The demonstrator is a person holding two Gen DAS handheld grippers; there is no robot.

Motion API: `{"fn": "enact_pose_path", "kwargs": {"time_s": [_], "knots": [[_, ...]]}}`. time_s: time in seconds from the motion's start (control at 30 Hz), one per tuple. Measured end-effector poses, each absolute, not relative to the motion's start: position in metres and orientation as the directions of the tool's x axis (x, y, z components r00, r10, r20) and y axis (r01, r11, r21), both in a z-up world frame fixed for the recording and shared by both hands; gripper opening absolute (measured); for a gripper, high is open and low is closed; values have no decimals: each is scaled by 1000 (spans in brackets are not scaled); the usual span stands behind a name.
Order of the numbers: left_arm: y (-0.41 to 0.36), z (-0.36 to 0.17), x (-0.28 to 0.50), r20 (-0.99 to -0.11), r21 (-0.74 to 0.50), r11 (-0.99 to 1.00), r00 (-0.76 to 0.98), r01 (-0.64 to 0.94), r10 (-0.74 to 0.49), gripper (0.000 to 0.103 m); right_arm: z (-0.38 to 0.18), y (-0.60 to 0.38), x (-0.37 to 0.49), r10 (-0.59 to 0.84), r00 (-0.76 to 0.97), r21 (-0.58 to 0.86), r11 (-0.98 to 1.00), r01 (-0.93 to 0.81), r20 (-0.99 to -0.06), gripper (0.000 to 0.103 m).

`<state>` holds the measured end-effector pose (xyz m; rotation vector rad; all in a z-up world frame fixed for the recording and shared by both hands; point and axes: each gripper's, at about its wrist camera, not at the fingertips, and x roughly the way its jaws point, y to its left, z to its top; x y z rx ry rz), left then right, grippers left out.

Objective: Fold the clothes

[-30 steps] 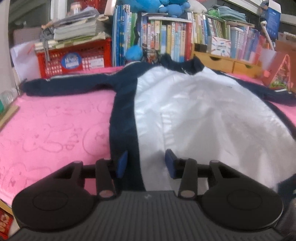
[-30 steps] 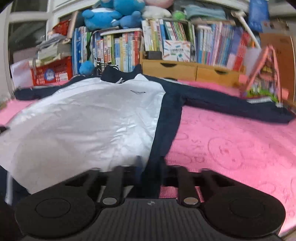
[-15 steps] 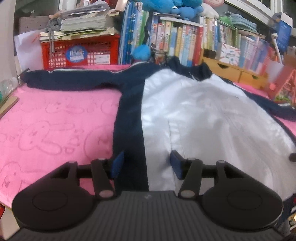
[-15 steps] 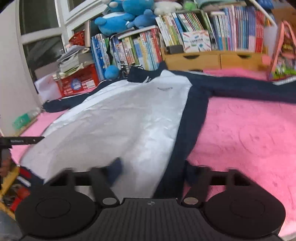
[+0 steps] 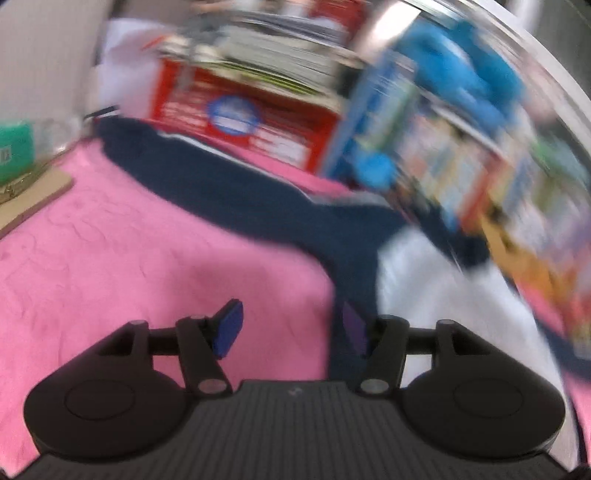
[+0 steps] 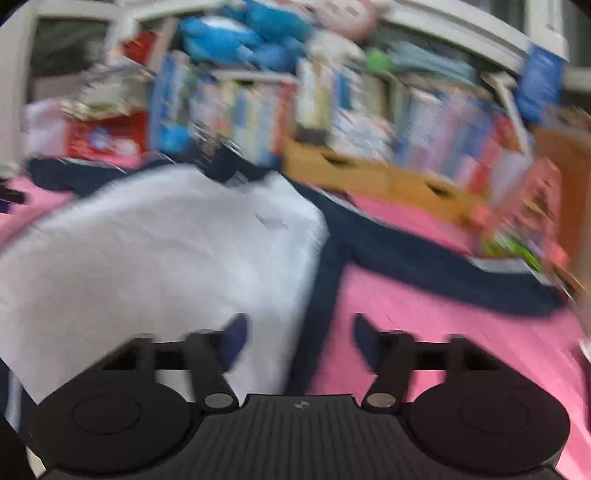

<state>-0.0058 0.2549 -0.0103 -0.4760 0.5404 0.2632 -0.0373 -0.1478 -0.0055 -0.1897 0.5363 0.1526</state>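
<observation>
A white jacket with navy sides and sleeves lies spread flat on a pink blanket. In the left wrist view its navy left sleeve runs out toward the red crate, and the white body lies at the right. My left gripper hovers over bare blanket beside the navy side panel; its jaws are opening, with nothing between them. My right gripper is above the jacket's right edge, jaws opening wide, the hem below them and not pinched. Both views are blurred.
A red crate stacked with papers, rows of books and blue plush toys line the back. Wooden drawers stand behind the right sleeve. A wooden board and a green-labelled bottle sit at the blanket's left edge.
My right gripper went from shut on the jacket's lower edge to wide open, letting the fabric go. My left gripper opened wider and swung left off the jacket, rolling as it went.
</observation>
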Motion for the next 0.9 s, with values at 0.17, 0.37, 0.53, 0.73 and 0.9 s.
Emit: {"fn": "enact_pose_path", "kwargs": {"time_s": [0.17, 0.37, 0.53, 0.73, 0.9], "knots": [[312, -18, 53, -541, -291, 795, 777, -532, 322, 59, -22, -86, 15, 199, 825, -164, 930, -329, -528, 78], [380, -33, 102, -547, -211, 685, 665, -697, 508, 57, -44, -44, 54, 245, 781, -151, 906, -395, -574, 80], [424, -47, 137, -605, -142, 603, 551, -785, 575, 85, -53, -39, 60, 253, 763, -122, 910, -396, -596, 91], [429, -40, 138, -532, -108, 634, 584, -766, 614, 2, -56, -50, 66, 248, 751, -56, 934, -354, -612, 102], [419, -41, 154, -458, 220, 546, 409, -808, 789, 3, -57, -57, 72, 270, 731, -9, 935, -353, -627, 103]]}}
